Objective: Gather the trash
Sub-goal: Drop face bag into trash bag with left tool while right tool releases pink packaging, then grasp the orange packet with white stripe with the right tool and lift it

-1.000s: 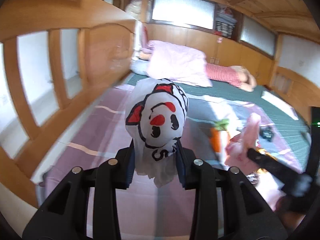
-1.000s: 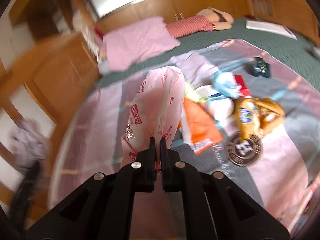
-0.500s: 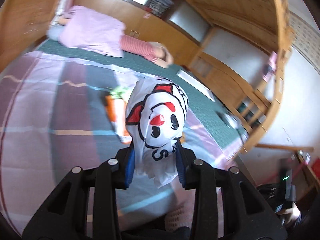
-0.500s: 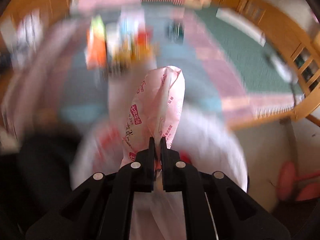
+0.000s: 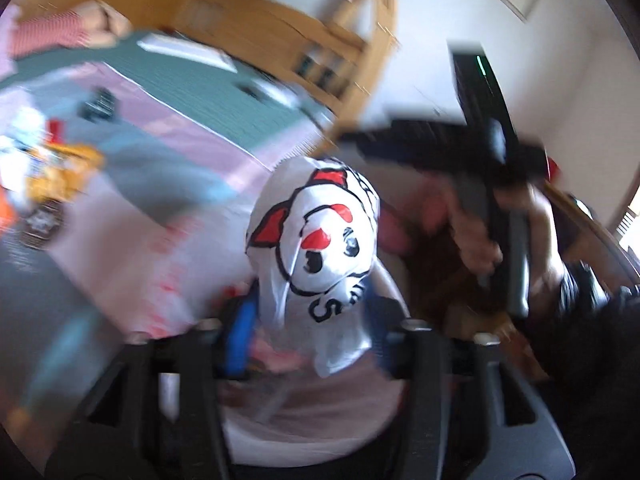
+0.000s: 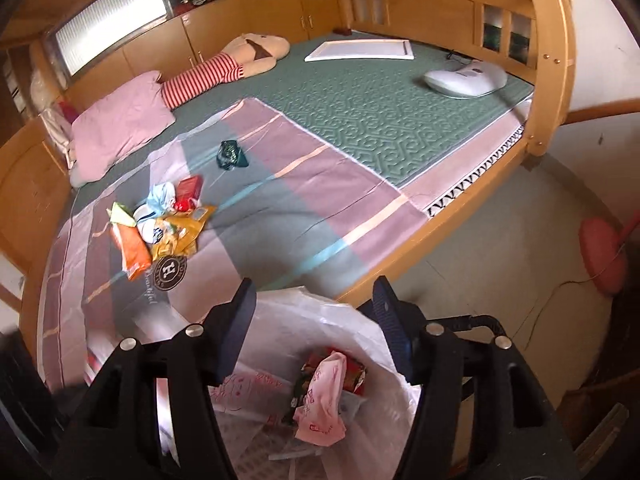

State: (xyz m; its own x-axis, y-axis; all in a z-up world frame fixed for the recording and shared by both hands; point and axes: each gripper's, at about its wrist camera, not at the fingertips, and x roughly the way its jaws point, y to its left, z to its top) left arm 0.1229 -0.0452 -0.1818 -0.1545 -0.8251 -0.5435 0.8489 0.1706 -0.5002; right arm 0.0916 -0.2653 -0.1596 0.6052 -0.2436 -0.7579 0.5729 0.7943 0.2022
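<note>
The pink wrapper lies crumpled in the bin bag, on other scraps, below and between the right gripper fingers, touching neither. That gripper's jaws are opening, spread wide with nothing between the pads, and it hangs over the bag's mouth beside the bed. The white wrapper, printed with a red and black cartoon face, stands upright between the left gripper fingers; those jaws are opening too, and a gap shows at the blue left pad, though blur hides whether the right pad touches it. Under it lies a pale bag, blurred. More trash sits piled on the striped sheet, well apart from both grippers, with a dark green wrapper farther up the bed
</note>
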